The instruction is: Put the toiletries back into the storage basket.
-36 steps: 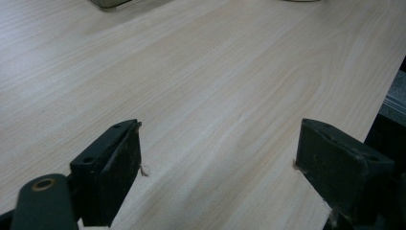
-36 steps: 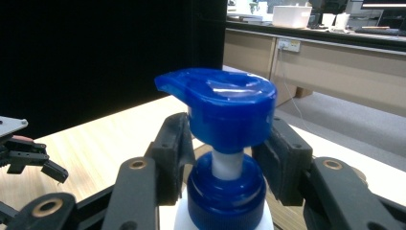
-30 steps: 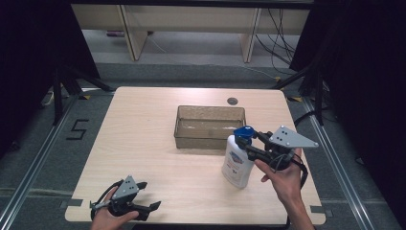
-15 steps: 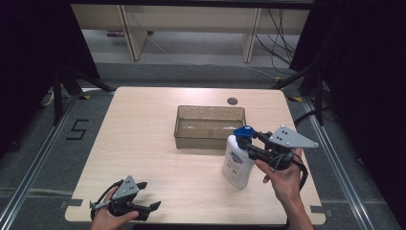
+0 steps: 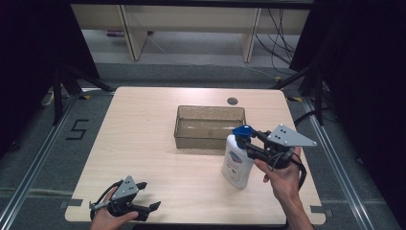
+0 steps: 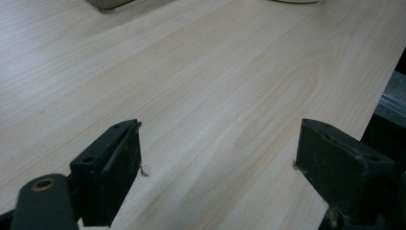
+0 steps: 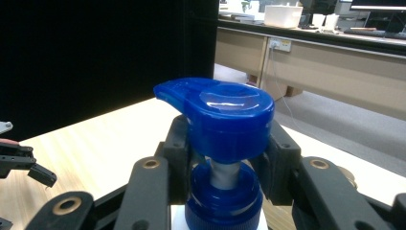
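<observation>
A white pump bottle (image 5: 237, 165) with a blue pump head (image 5: 242, 130) stands upright on the wooden table (image 5: 143, 139), right of centre. My right gripper (image 5: 246, 143) comes at it from the right and is shut on the neck just under the pump head. In the right gripper view the two black jaws press on both sides of the blue pump head (image 7: 225, 115) and its white stem. My left gripper (image 5: 149, 195) rests at the table's front left edge. Its jaws stand wide apart over bare wood, as the left gripper (image 6: 218, 163) view shows.
A clear rectangular plastic bin (image 5: 209, 139) sits at the table's centre, just behind the bottle. A small round hole (image 5: 232, 101) lies near the far edge. Dark floor and rails surround the table. The left gripper (image 7: 19, 163) appears far off in the right gripper view.
</observation>
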Demonstrator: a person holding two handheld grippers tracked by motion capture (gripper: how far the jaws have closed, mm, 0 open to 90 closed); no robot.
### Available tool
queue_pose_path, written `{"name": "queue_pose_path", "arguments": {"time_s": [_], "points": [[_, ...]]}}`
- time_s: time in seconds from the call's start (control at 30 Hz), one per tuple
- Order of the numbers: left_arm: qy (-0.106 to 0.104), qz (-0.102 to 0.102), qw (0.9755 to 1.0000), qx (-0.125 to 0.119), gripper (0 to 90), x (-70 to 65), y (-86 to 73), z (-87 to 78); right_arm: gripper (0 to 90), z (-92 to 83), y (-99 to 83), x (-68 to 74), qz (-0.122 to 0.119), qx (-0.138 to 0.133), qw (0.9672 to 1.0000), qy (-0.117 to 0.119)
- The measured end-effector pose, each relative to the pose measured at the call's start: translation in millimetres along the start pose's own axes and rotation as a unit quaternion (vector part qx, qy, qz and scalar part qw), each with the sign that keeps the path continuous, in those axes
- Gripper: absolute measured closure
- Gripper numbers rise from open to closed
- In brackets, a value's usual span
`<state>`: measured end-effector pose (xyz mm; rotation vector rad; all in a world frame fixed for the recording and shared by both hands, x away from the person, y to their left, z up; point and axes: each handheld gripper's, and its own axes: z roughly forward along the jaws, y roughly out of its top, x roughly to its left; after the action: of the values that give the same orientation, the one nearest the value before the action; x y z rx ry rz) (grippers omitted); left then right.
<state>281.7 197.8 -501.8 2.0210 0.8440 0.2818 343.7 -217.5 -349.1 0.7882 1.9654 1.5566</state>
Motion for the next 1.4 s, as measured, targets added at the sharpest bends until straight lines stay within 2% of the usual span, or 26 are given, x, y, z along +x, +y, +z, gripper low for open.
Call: {"name": "queue_pose_path", "arguments": {"time_s": [0.03,0.1,0.13,0.17,0.23,0.27,0.3,0.33,0.4,0.47,0.5,0.57,0.6,0.67,0.7,0.8,0.87,0.93,0.97,1.1,1.13,1.2,1.27,1.3,1.33,1.4], "points": [[0.000,0.000,1.0000,-0.001,15.3,0.0,0.0,0.0,61.9,-0.4,1.3,0.9,0.007,0.002,1.0000,0.004],[-0.001,-0.001,1.0000,0.000,15.3,-0.3,-0.2,0.0,61.9,-1.0,4.6,0.4,0.000,-0.008,1.0000,0.001],[-0.001,-0.001,1.0000,0.000,15.3,-0.3,-0.3,0.1,61.8,-2.1,7.2,2.0,0.013,-0.007,0.9999,0.007],[-0.002,-0.001,1.0000,-0.002,15.3,-0.1,-0.3,0.3,61.8,-3.2,9.3,0.6,0.005,-0.008,0.9999,0.004],[0.001,0.006,1.0000,0.003,15.3,1.0,-0.1,-0.3,61.9,-3.7,13.2,0.3,0.010,-0.014,0.9998,0.007],[-0.002,0.000,1.0000,-0.002,15.3,0.1,-0.1,0.1,61.8,-4.3,15.8,-1.2,0.005,-0.018,0.9998,0.002],[-0.002,0.000,1.0000,-0.003,15.3,0.0,-0.2,0.1,61.8,-4.9,17.3,0.3,0.019,-0.016,0.9997,0.006],[-0.001,0.000,1.0000,0.001,15.3,0.0,0.0,-0.3,61.8,-4.8,18.5,-1.5,0.009,-0.017,0.9998,0.004],[-0.001,0.000,1.0000,0.001,15.3,0.1,0.0,-0.1,61.8,-4.4,20.8,-0.6,0.015,-0.014,0.9997,0.009],[0.001,-0.001,1.0000,0.004,15.3,-0.1,0.0,-0.5,61.8,-3.6,23.2,-2.5,0.001,-0.015,0.9999,0.001],[0.000,0.000,1.0000,0.004,15.3,0.2,0.0,-0.5,61.8,-2.4,24.3,-1.7,0.014,-0.011,0.9998,0.007],[0.003,0.003,1.0000,0.007,15.3,0.9,0.2,-1.2,61.8,-1.8,26.7,-4.4,0.004,-0.011,0.9999,-0.002],[0.003,0.000,1.0000,0.000,15.3,0.8,-0.4,-0.2,61.8,-0.8,27.6,-4.6,0.016,-0.011,0.9998,0.004],[0.001,0.001,1.0000,0.006,15.3,1.8,-0.1,-0.4,61.8,0.1,29.5,-8.5,-0.001,-0.021,0.9998,-0.005],[0.001,0.001,1.0000,0.005,15.3,1.7,-0.1,-0.2,61.8,0.0,31.0,-8.3,0.013,-0.015,0.9998,-0.002],[-0.001,0.001,1.0000,0.007,15.3,1.4,0.4,-0.3,61.8,1.4,35.4,-10.6,0.010,-0.023,0.9997,-0.002],[-0.003,0.002,1.0000,0.007,15.3,1.6,0.3,0.0,61.8,2.9,38.7,-11.5,0.017,-0.024,0.9995,-0.003],[-0.002,0.003,1.0000,0.002,15.3,1.7,0.2,0.8,61.8,4.5,41.7,-14.2,0.005,-0.029,0.9995,-0.005],[-0.002,0.003,1.0000,0.002,15.3,1.6,0.3,0.8,61.8,4.7,43.7,-12.9,0.021,-0.022,0.9995,0.000],[0.002,0.005,1.0000,0.002,15.3,1.6,0.3,0.3,61.8,6.6,51.3,-16.0,0.009,-0.031,0.9995,-0.005],[0.002,0.004,1.0000,0.002,15.3,1.7,0.3,0.3,61.8,6.9,53.4,-15.4,0.017,-0.029,0.9994,-0.001],[-0.001,0.002,1.0000,0.003,15.3,1.5,0.5,0.4,61.8,8.0,57.4,-17.2,0.010,-0.038,0.9992,-0.001],[-0.002,0.004,1.0000,0.003,15.3,1.5,0.3,0.7,61.8,8.2,62.9,-18.2,0.010,-0.037,0.9993,-0.001],[-0.002,0.004,1.0000,0.003,15.3,1.5,0.4,0.7,61.8,8.5,65.3,-17.9,0.018,-0.034,0.9992,0.004],[-0.001,0.003,1.0000,0.000,15.3,1.4,0.3,0.9,61.8,8.9,67.2,-19.6,0.011,-0.037,0.9993,0.003],[-0.002,0.004,1.0000,0.002,15.3,1.7,0.3,0.8,61.8,10.7,71.7,-23.3,0.016,-0.038,0.9991,0.006]]}}
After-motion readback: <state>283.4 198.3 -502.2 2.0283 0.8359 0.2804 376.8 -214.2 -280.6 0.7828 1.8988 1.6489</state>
